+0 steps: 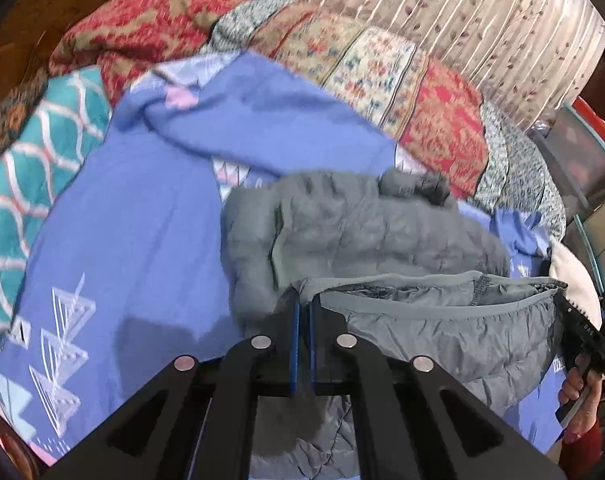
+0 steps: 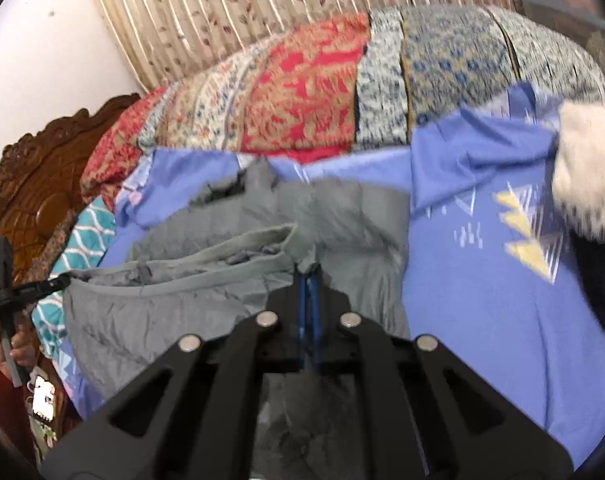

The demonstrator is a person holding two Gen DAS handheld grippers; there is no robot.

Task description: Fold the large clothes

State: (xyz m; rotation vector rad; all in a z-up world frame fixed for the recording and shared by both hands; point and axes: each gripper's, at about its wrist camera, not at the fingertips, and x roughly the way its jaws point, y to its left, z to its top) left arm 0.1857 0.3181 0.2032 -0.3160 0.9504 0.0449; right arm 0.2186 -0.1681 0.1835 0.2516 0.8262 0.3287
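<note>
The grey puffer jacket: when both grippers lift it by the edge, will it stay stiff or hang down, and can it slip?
The grey puffer jacket will probably sag: between the left gripper and the right gripper its hem already droops. Its quilted padding suggests low weight for its bulk. The smooth shell may slip.

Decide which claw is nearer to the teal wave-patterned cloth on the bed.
Left. The left claw grips the grey jacket on the side toward the teal cloth; the right claw holds the jacket's far end.

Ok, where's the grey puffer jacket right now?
The grey puffer jacket lies on the blue bedsheet, its hem pinched by the left gripper and right gripper.
</note>
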